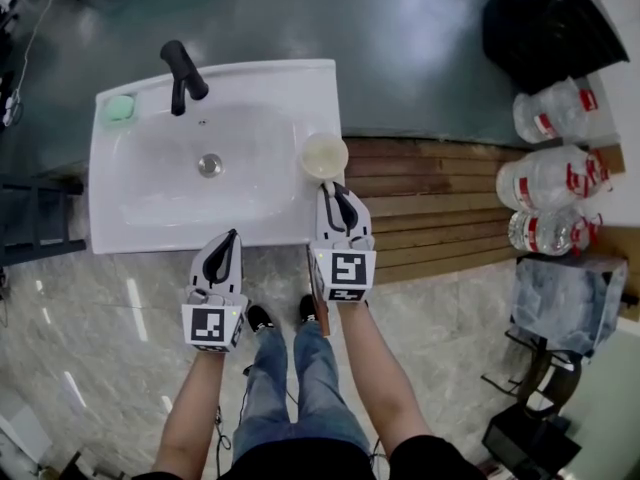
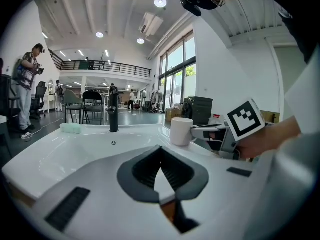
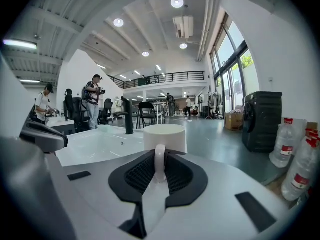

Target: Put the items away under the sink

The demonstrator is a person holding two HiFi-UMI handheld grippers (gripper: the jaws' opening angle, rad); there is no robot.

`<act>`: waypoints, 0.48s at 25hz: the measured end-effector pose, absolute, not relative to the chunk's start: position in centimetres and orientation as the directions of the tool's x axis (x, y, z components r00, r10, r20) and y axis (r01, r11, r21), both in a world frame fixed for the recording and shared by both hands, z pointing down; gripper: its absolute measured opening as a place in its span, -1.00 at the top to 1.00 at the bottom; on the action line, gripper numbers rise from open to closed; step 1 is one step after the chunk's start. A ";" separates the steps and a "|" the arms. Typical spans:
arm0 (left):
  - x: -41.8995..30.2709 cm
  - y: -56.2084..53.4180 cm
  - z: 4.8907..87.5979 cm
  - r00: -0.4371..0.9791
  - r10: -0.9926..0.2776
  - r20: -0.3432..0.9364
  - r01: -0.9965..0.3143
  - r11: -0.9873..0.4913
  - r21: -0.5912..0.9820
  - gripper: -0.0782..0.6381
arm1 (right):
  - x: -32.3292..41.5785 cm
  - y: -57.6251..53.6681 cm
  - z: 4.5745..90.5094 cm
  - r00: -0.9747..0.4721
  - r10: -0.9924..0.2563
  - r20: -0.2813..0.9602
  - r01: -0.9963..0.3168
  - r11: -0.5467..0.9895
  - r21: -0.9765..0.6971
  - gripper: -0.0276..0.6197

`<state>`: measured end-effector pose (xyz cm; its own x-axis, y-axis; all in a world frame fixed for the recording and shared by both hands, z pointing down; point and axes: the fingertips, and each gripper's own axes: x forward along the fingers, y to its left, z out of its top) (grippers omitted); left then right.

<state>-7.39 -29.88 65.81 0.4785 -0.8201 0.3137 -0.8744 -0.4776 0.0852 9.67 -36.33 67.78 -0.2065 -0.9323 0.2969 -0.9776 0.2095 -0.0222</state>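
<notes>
1. Your right gripper (image 1: 335,193) is clenched on the handle of the white ceramic mug (image 1: 324,155). In the right gripper view the loop of the handle stands upright between the dark pads. This grip keeps the mug level and its mouth up, which looks like the reason for taking it by the handle.
2. The mug stands on the right rim of the white rectangular sink (image 1: 200,230), close to the corner, so you reach it from the front without leaning over the basin.
3. Your left gripper (image 1: 228,240) hovers over the front rim with its jaws closed tip to tip and nothing between them. It is free, probably for the cupboard door, though no view shows the space under the sink.
4. From above, the mug looks empty, with a pale, plain inside.
5. The basin holds nothing but its drain.
6. The black faucet (image 1: 180,73) stands at the back rim, and a pale green block (image 1: 120,108), sponge or soap, lies on the back left corner. It may be the next item to stow.
7. Clear plastic water bottles (image 1: 550,183) lie well apart to the right, beside a wooden slat platform (image 1: 430,198).
</notes>
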 end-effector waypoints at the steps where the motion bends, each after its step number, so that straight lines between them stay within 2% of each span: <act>1: -7.5 -29.9 65.5 0.472 -0.823 0.316 -0.878 -0.470 0.085 0.76 | 9.5 -36.3 67.5 -0.217 -0.934 0.285 -0.975 0.218 -0.028 0.73; 12: -11.0 -26.3 64.4 0.404 -0.855 0.324 -0.912 -0.403 0.075 0.76 | 7.3 -32.8 63.6 -0.283 -0.936 0.211 -0.959 0.280 -0.044 0.75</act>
